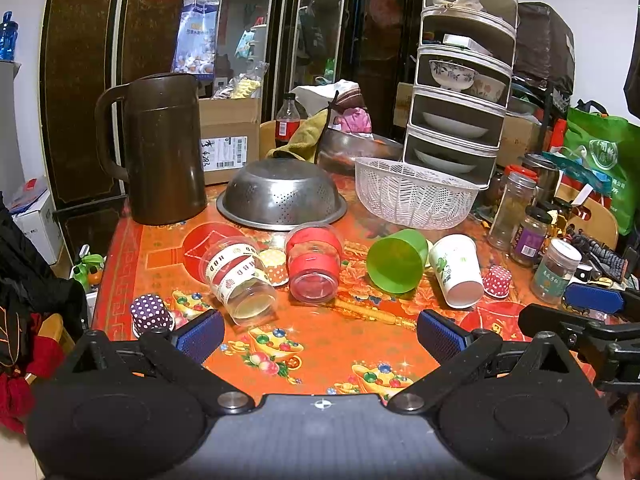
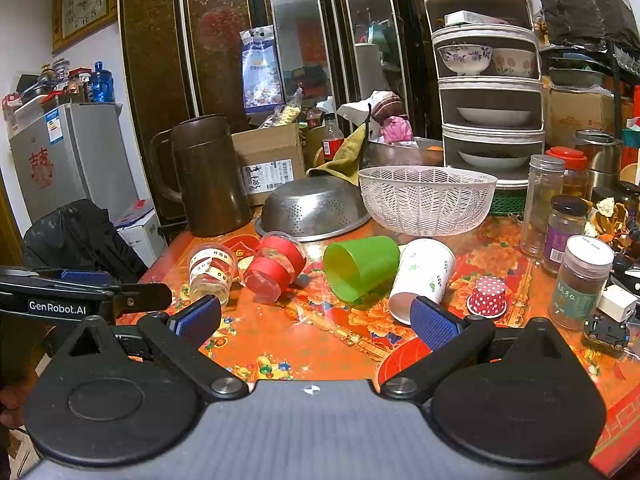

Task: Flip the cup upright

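Note:
Several cups lie on their sides on the red patterned table (image 1: 320, 344): a clear cup with a cream band (image 1: 236, 276) (image 2: 211, 270), a clear cup with red bands (image 1: 314, 266) (image 2: 274, 266), a green cup (image 1: 396, 260) (image 2: 360, 266) and a white paper cup with green print (image 1: 458, 270) (image 2: 422, 278). My left gripper (image 1: 320, 336) is open and empty, in front of the cups. My right gripper (image 2: 316, 320) is open and empty, just in front of the green and white cups. Its right finger (image 2: 432, 324) overlaps the white cup's rim in this view.
A brown jug (image 1: 164, 148), an upturned steel colander (image 1: 282, 194) and a white plastic basket (image 1: 414, 194) stand behind the cups. Small dotted paper cases (image 1: 150, 314) (image 1: 497, 281) sit upside down. Jars (image 1: 554, 272) crowd the right side. A tiered dish rack (image 1: 460, 80) stands at the back.

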